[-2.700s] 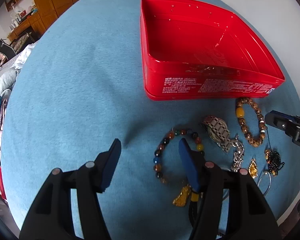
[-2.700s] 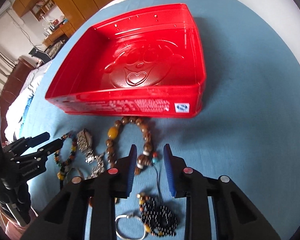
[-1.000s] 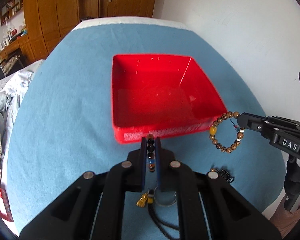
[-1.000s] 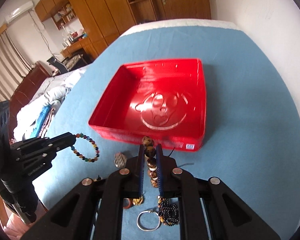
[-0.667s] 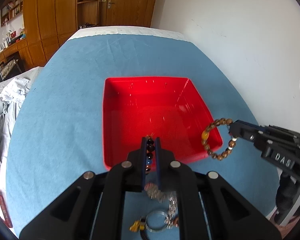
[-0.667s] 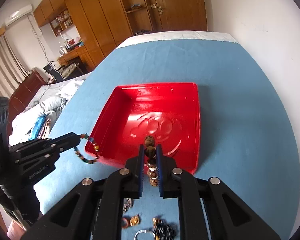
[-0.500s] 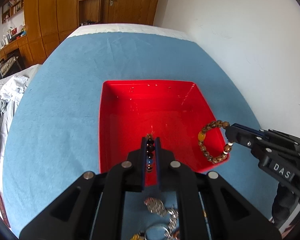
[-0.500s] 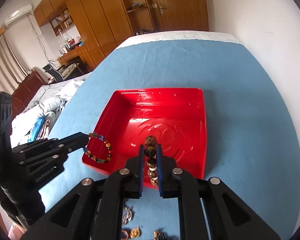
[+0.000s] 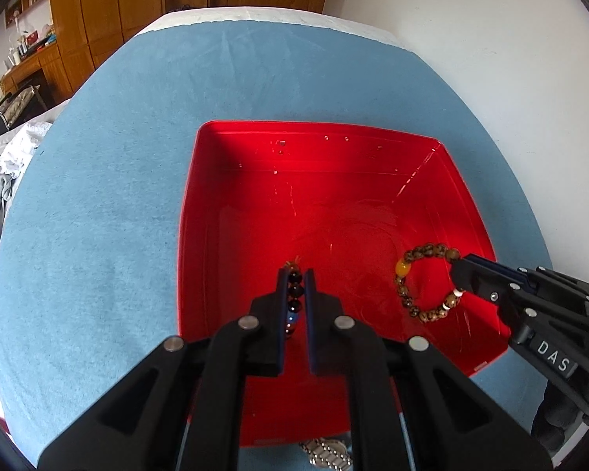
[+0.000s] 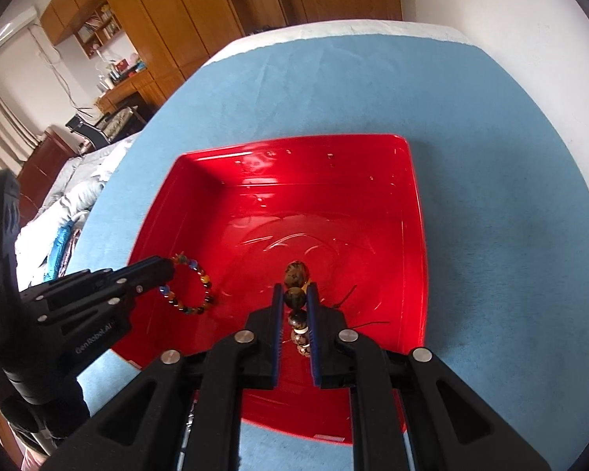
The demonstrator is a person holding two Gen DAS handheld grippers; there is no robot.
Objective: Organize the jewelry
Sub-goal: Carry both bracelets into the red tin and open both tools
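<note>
A red tray (image 9: pixel 333 196) (image 10: pixel 294 204) sits on the blue cloth. My left gripper (image 9: pixel 294 274) is shut on a multicoloured bead bracelet (image 9: pixel 294 291) and hangs over the near left part of the tray's floor. In the right wrist view the left gripper (image 10: pixel 165 271) comes in from the left with the bracelet (image 10: pixel 205 279) dangling as a loop. My right gripper (image 10: pixel 295 288) is shut on a brown bead bracelet (image 10: pixel 296 271) above the tray's near middle. The left wrist view shows the right gripper (image 9: pixel 461 271) with that bracelet (image 9: pixel 428 252) over the tray's right side.
A metal watch (image 9: pixel 326 455) lies on the blue cloth (image 9: pixel 98 196) just in front of the tray's near wall. A white wall (image 9: pixel 491 39) runs along the right edge of the table. Bedding (image 10: pixel 59 227) and wooden cupboards (image 10: pixel 176 19) lie beyond the left and far edges.
Both grippers closed on bracelets that lay on the cloth, lifted them, and carried them forward over the tray. In the last half second both sank lower into it.
</note>
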